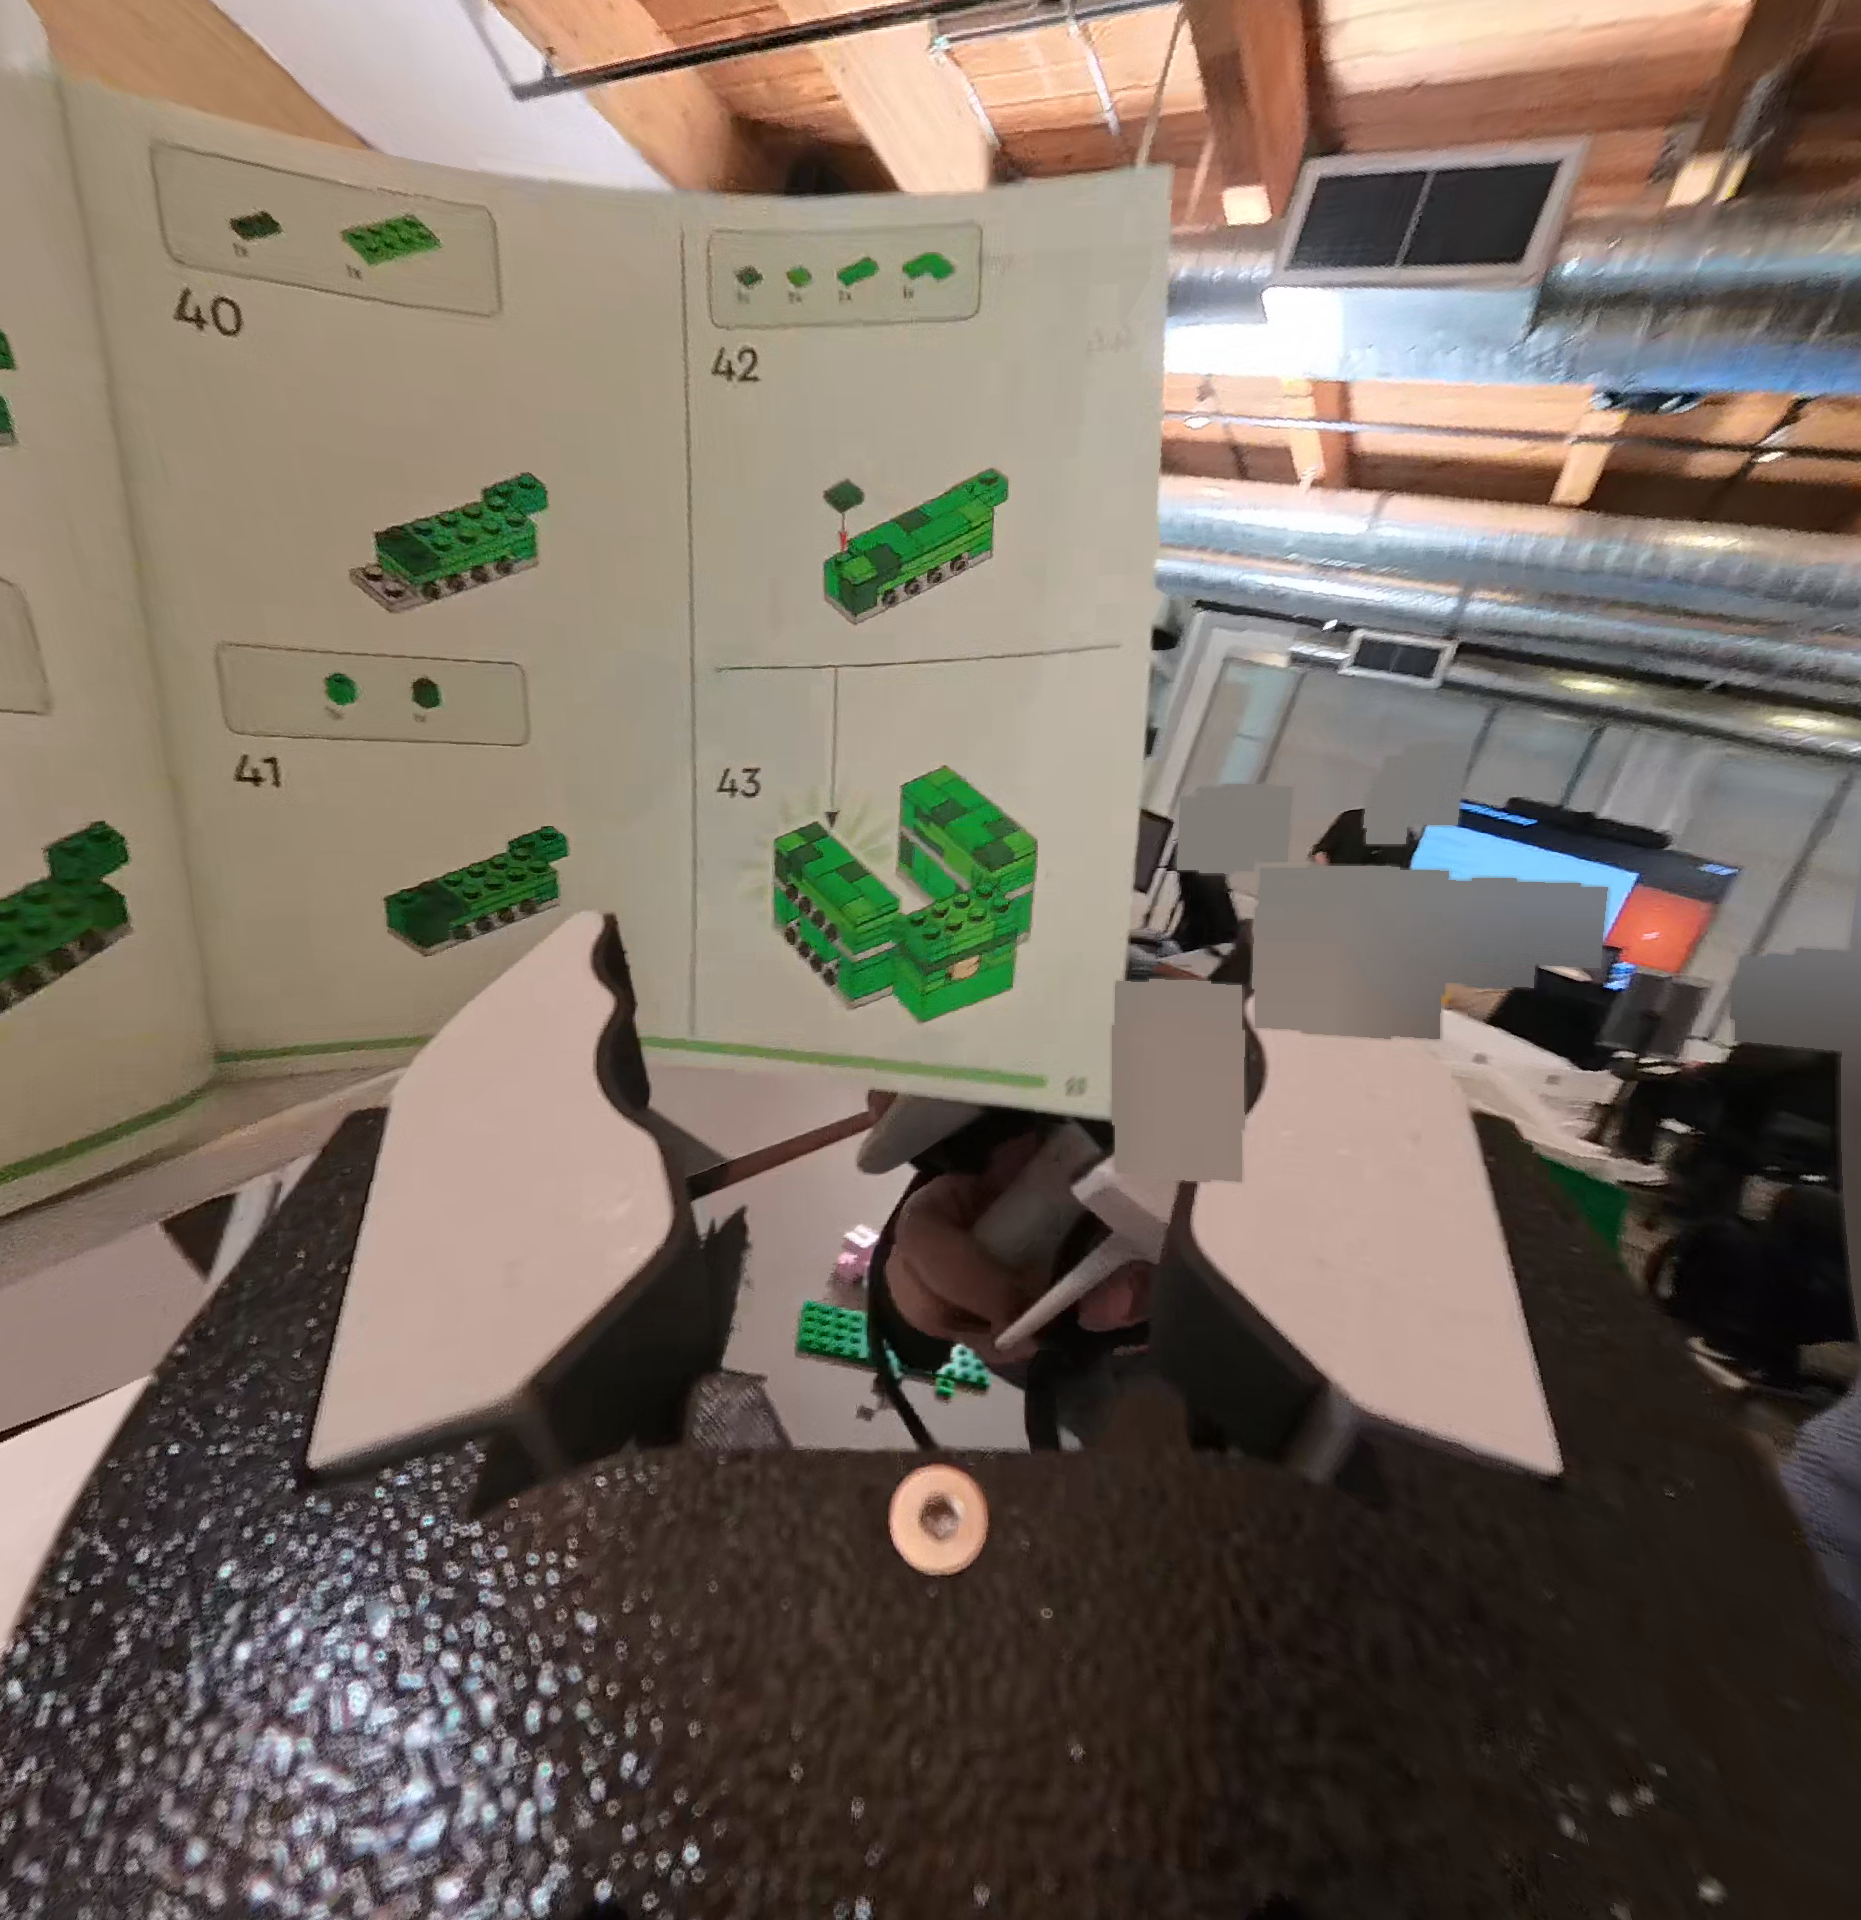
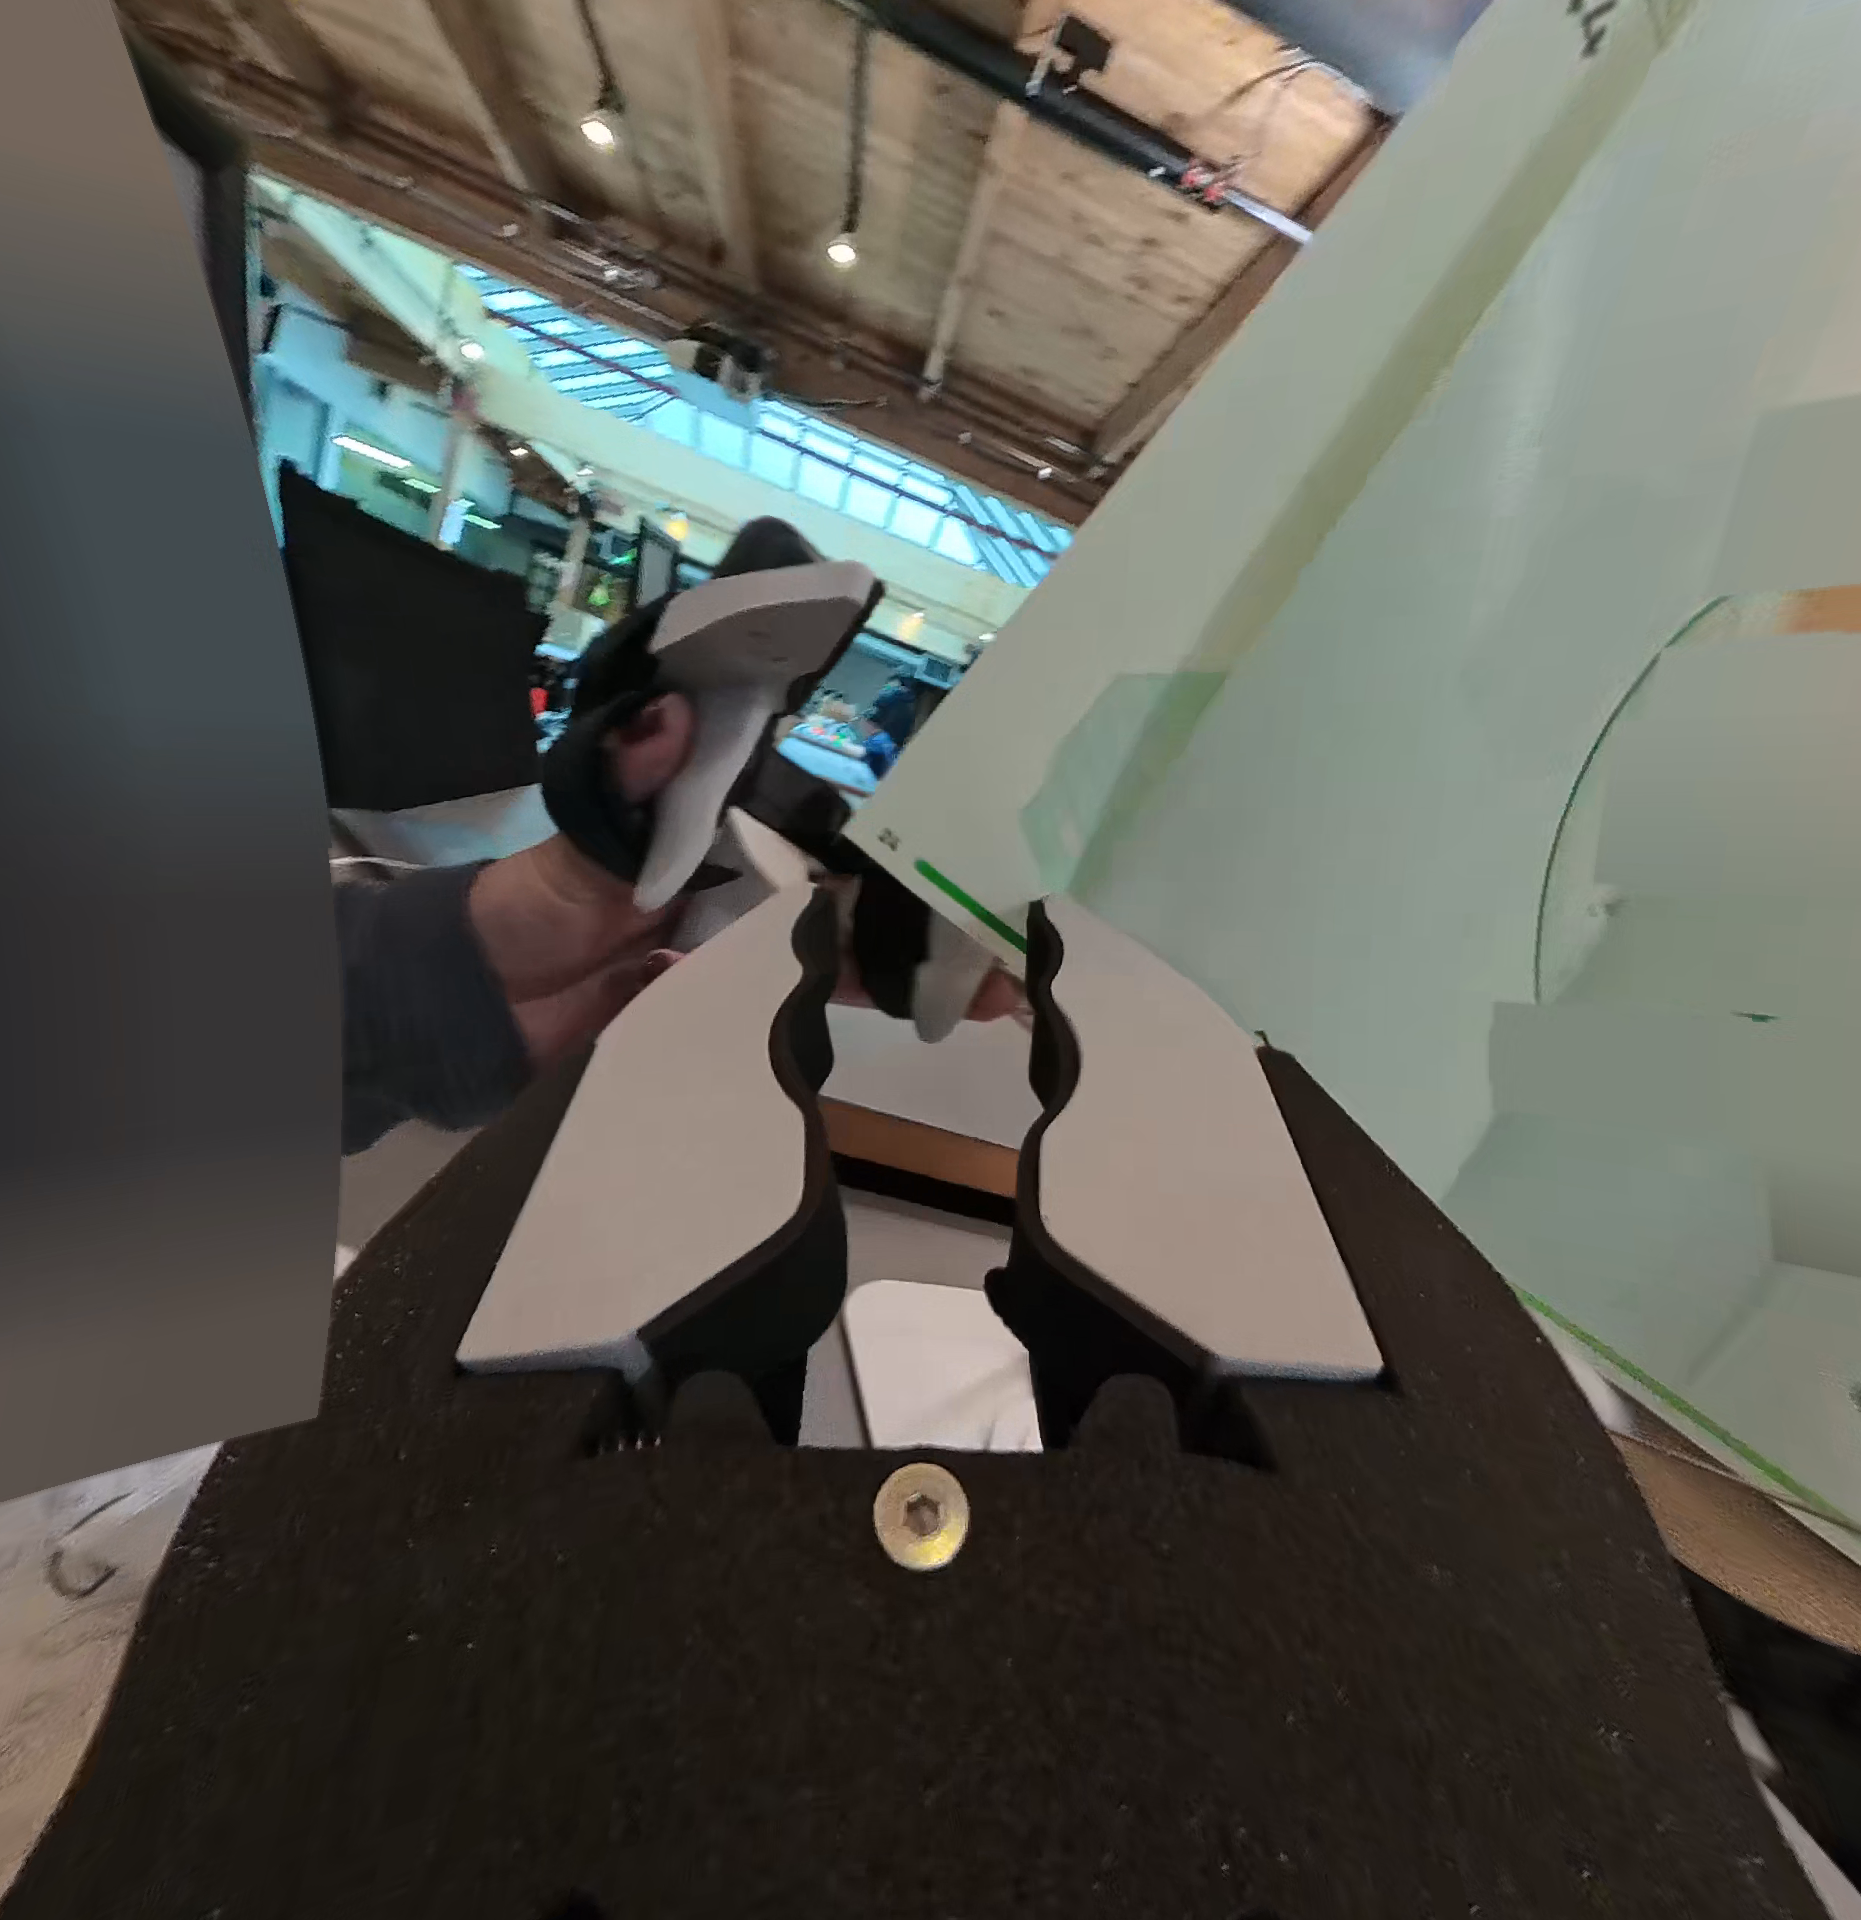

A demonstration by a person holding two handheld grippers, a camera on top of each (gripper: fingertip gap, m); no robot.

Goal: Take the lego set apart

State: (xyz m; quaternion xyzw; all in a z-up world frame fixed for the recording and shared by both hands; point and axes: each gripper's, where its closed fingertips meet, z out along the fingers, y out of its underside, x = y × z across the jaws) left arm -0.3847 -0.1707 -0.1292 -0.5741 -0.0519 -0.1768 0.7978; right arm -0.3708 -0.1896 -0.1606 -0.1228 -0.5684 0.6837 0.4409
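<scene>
An open instruction booklet (image 1: 593,623) with pictures of a green lego build stands upright close in front of my left gripper (image 1: 934,987), which is open wide and empty. Under the booklet's lower edge, a green lego plate (image 1: 832,1330), a small green piece (image 1: 962,1371) and a pink piece (image 1: 856,1252) lie on the dark table (image 1: 780,1195). A hand holds the other gripper (image 1: 1040,1216) above them. In the right wrist view my right gripper (image 2: 928,914) is open and empty. The booklet's page (image 2: 1425,727) fills the right side, its corner by my right fingertip (image 2: 1051,935). The left gripper (image 2: 739,665) shows beyond, in a hand.
A white surface (image 2: 926,1351) and a wooden table edge (image 2: 905,1143) lie below my right gripper. People, desks and lit screens (image 1: 1528,883) are far off at the back right of the left wrist view. Wooden ceiling beams and ducts are overhead. Only a small space, under 4 cm, lies between the two pairs of fingers.
</scene>
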